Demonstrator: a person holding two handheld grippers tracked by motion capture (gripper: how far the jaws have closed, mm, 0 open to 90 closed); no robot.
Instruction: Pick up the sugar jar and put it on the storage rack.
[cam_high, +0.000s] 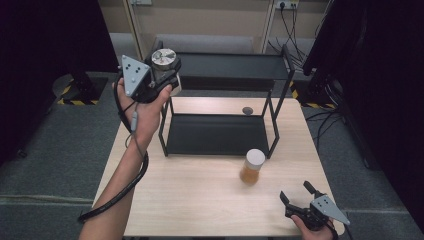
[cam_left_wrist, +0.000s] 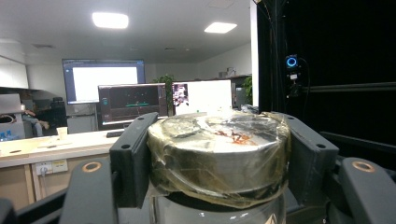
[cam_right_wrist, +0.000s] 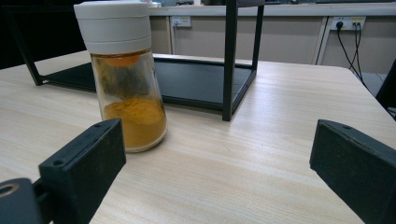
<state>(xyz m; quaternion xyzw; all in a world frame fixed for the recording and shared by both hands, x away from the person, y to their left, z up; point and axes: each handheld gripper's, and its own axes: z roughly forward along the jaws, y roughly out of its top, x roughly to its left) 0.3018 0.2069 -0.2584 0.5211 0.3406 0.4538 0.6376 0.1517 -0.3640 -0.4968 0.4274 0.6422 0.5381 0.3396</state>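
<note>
My left gripper (cam_high: 162, 75) is raised at the top-left corner of the black two-tier shelf (cam_high: 225, 70), shut on a jar with a shiny metal lid (cam_high: 163, 57). In the left gripper view both black jaws press the sides of the foil-wrapped lid (cam_left_wrist: 219, 154). A glass spice jar (cam_high: 252, 166) with a white cap and orange powder stands on the table in front of the shelf. My right gripper (cam_high: 298, 194) rests open near the table's front right corner, and in its own view the spice jar (cam_right_wrist: 126, 79) stands ahead to the left, beyond the jaws.
The wooden table (cam_high: 200, 200) holds the shelf at its back half; the lower tray (cam_high: 215, 134) is bare. A small dark disc (cam_high: 247, 110) lies on the table behind the shelf. Black curtains and stands flank both sides.
</note>
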